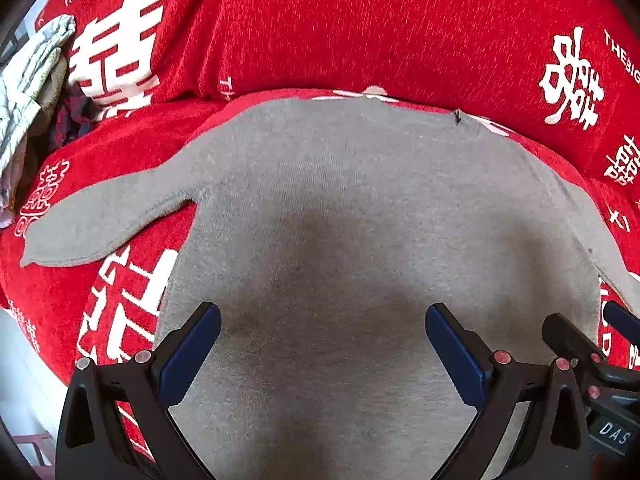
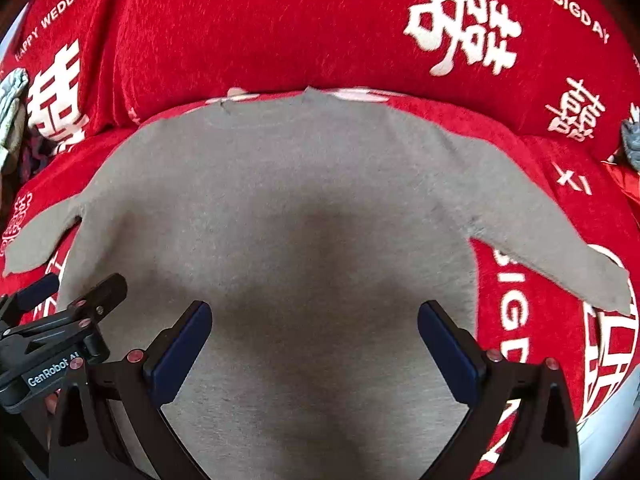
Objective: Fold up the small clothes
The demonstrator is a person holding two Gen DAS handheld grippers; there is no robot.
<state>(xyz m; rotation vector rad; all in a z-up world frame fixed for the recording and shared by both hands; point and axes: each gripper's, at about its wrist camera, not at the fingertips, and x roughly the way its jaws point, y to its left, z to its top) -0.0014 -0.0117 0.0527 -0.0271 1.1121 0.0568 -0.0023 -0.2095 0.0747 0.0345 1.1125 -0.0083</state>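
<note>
Where red cover (image 1: pixel 360 20) spreads, grey sweater (image 1: pixel 340 200) lies flat.

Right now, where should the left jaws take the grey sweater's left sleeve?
At the cuff end of the left sleeve, coming in from the outer left. It lies flat and splayed away from the grey sweater, its tip free on the red cover.
</note>
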